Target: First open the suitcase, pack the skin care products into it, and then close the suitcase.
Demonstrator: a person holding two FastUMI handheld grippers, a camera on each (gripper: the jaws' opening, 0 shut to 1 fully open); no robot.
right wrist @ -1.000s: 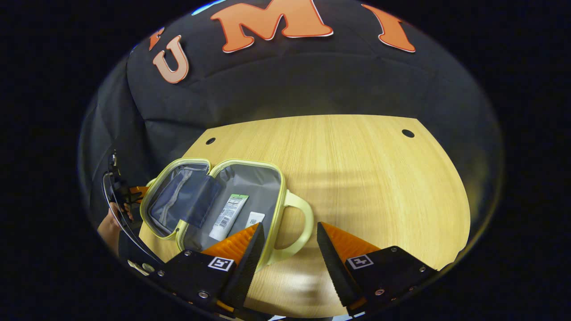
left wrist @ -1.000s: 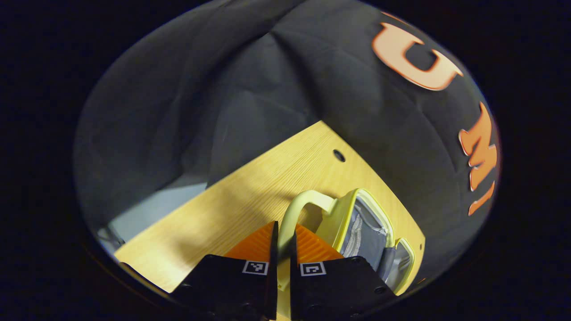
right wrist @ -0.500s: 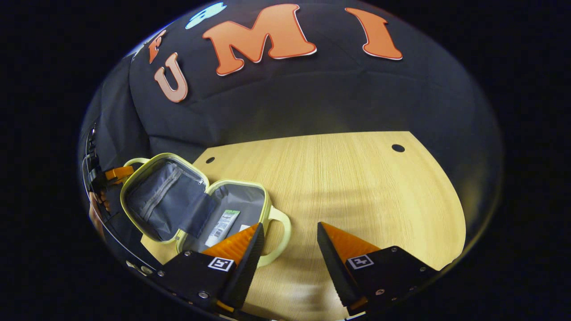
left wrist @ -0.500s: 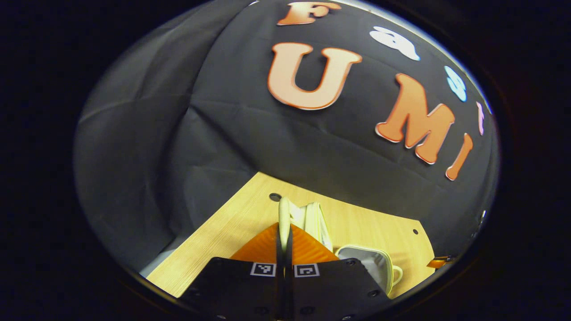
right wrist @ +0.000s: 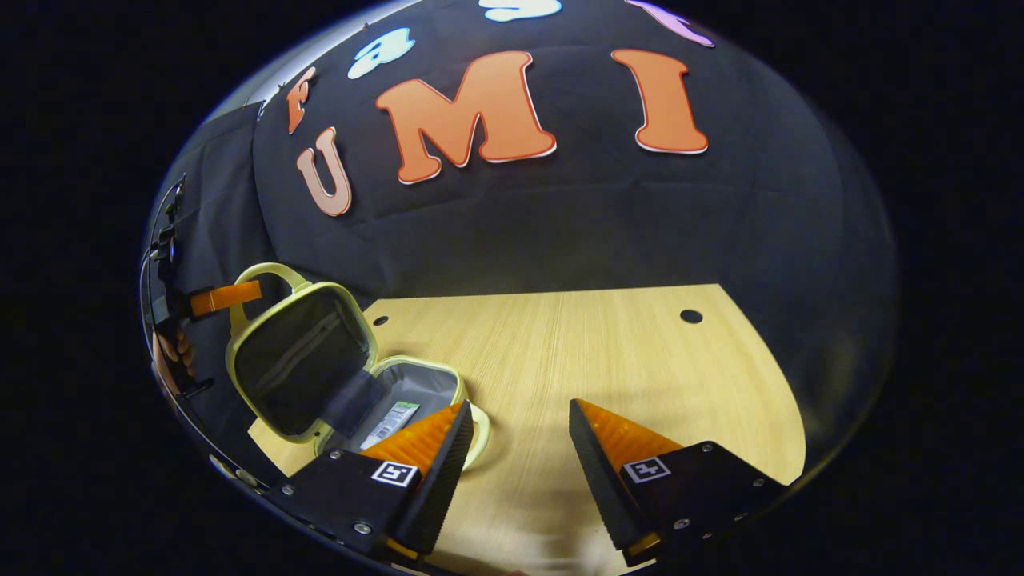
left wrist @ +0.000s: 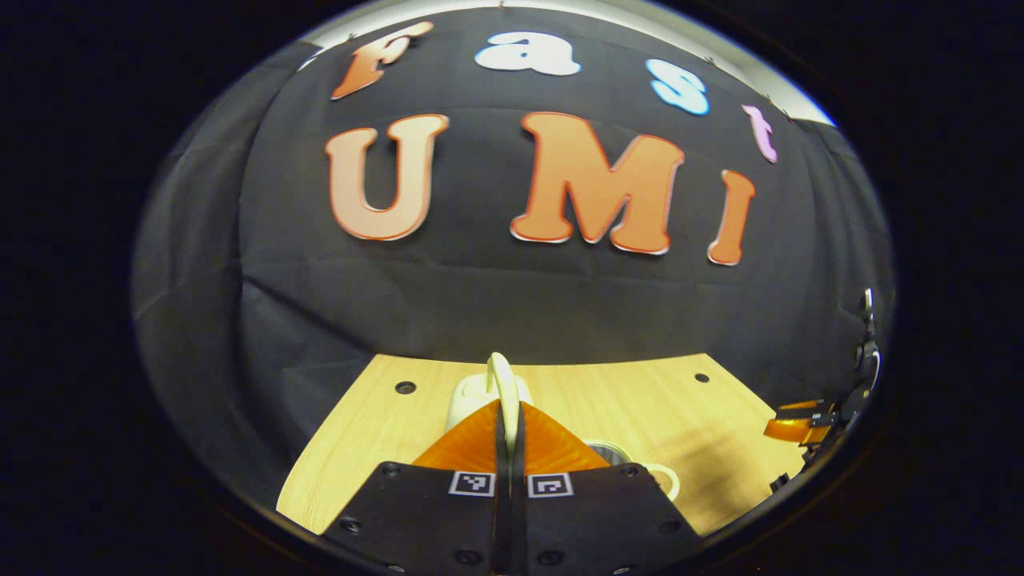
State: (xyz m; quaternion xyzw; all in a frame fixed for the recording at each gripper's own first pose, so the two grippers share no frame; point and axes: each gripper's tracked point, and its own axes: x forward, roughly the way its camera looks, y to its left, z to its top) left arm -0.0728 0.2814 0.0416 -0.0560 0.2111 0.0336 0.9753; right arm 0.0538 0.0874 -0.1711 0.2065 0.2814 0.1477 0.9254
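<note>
Suitcase [right wrist: 320, 376] sits at my bench's [right wrist: 608, 360] left edge, lid [right wrist: 298, 360] raised near upright, a tube [right wrist: 390, 419] lying lengthwise in the base. My left gripper [left wrist: 507, 416] pinches the lid's handle [left wrist: 502, 382]; my right gripper [right wrist: 518, 432] hangs wide, holding nothing.

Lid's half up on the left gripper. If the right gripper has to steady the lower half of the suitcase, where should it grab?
Take the lower handle, the loop off the rim of the bottom shell on the table. It faces the open right gripper, so come in from the near side, one finger through the loop. The left gripper holds the lid handle.
</note>
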